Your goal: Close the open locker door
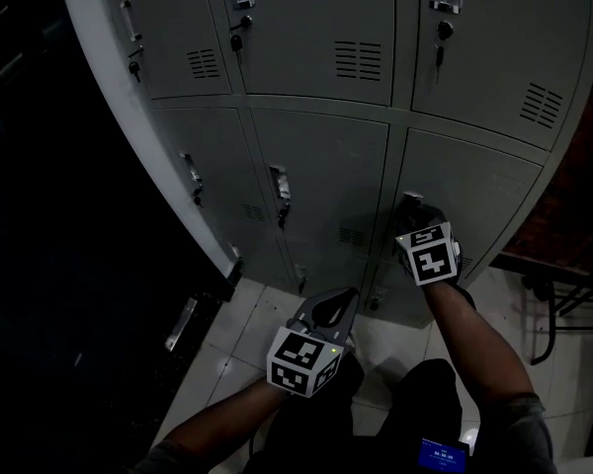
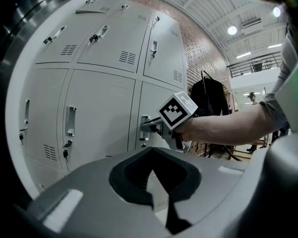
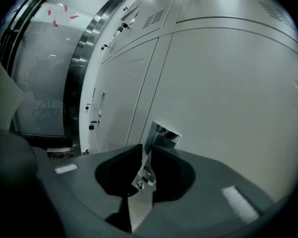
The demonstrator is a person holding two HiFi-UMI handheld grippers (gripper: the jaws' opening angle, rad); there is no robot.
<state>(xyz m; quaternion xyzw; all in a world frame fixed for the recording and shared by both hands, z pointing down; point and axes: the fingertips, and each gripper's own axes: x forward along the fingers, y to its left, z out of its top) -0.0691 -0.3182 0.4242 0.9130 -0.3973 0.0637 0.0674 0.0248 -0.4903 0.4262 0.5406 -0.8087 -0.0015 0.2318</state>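
The grey locker door [image 1: 474,196] is in the lower row at the right and looks almost flush with its neighbours. My right gripper [image 1: 412,207] reaches to its chrome handle [image 3: 161,133]. In the right gripper view the handle's plate stands between the two jaws of that gripper [image 3: 144,158], which are shut on it. The left gripper view shows the same grip from the side, with the right gripper [image 2: 150,128] on the door [image 2: 161,100]. My left gripper [image 1: 338,302] hangs lower over the floor, off the lockers, shut and empty [image 2: 154,205].
More closed lockers [image 1: 316,176] fill the bank to the left and above, some with keys [image 1: 235,40] in their locks. Dark glass lies at the left. A metal chair frame [image 1: 553,299] stands at the right. White floor tiles [image 1: 242,329] run below.
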